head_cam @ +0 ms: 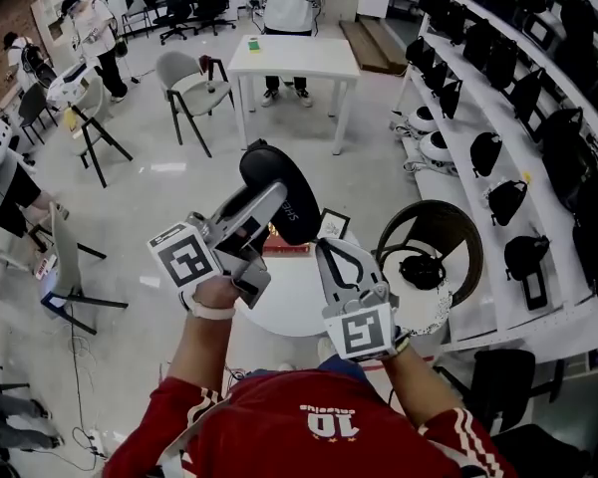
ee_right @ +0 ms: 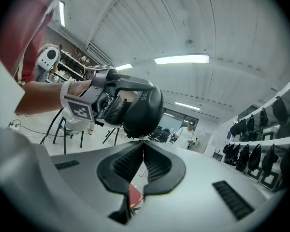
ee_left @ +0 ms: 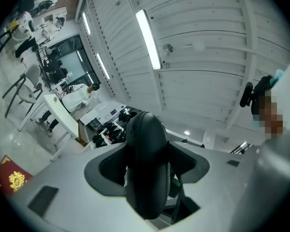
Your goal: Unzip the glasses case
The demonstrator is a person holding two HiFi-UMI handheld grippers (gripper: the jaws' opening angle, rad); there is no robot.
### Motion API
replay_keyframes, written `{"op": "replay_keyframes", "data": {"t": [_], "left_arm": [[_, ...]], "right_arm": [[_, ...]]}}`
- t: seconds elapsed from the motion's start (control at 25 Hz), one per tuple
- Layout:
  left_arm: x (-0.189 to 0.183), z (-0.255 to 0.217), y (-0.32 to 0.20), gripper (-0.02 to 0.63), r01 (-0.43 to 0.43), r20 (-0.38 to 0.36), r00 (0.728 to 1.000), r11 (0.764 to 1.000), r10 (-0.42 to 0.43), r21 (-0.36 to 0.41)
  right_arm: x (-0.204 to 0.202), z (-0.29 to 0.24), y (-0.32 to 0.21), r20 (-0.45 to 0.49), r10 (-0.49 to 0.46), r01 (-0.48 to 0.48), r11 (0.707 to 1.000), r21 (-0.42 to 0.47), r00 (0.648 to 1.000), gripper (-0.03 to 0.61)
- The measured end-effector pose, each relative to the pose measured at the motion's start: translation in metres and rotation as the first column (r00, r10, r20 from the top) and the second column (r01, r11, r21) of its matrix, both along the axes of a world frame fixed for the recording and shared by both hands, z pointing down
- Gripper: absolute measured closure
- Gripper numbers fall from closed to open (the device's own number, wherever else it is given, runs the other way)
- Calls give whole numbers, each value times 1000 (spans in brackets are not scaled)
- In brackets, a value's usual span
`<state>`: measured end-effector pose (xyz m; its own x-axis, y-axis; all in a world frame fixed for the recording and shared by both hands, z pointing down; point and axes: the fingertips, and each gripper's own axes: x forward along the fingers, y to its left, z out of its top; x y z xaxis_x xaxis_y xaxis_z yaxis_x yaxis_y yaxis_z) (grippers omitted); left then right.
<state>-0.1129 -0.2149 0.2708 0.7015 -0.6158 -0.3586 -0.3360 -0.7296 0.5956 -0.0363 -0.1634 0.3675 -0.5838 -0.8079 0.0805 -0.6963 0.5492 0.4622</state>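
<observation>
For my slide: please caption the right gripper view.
Right gripper, jaws together, at the edge of the glasses case held by the left gripper.

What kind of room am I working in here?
Probably a lab or shared workshop rather than a home: long white shelves hold rows of what look like black bags, and a plain white table and scattered chairs stand on a bare floor.

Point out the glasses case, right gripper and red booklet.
glasses case (head_cam: pixel 294 192): head view, dark curved shell.
right gripper (ee_right: pixel 143 144): right gripper view, where its jaw tips meet.
red booklet (ee_left: pixel 9 178): left gripper view, red cover.
</observation>
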Motion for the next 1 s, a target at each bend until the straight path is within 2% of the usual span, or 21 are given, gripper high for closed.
{"op": "replay_keyframes", "data": {"t": [0.32, 0.36, 0.52, 0.8, 0.88, 1.0], "left_arm": [[4, 14, -8, 345, -30, 55, 998, 999, 31, -25], [6, 15, -10, 370, -32, 59, 998, 999, 34, -30], [14, 15, -14, 371, -62, 68, 996, 998, 63, -25], [16, -5, -10, 354, -77, 13, 997, 990, 76, 122], [18, -13, -10, 352, -74, -3, 997, 982, 76, 175], [22, -25, -10, 316, -71, -27, 996, 965, 81, 253]], "right_arm": [[10, 6, -18, -91, -19, 22, 999, 31, 996, 561], [12, 5, -22, -109, -23, 27, 999, 37, 994, 562], [22, 4, -28, -188, -68, 85, 993, 83, 980, 562], [22, -12, -25, -220, -127, 164, 973, 161, 967, 563], [23, -21, -27, -211, -142, 181, 967, 181, 967, 563], [26, -32, -27, -212, -158, 204, 955, 215, 964, 563]]}}
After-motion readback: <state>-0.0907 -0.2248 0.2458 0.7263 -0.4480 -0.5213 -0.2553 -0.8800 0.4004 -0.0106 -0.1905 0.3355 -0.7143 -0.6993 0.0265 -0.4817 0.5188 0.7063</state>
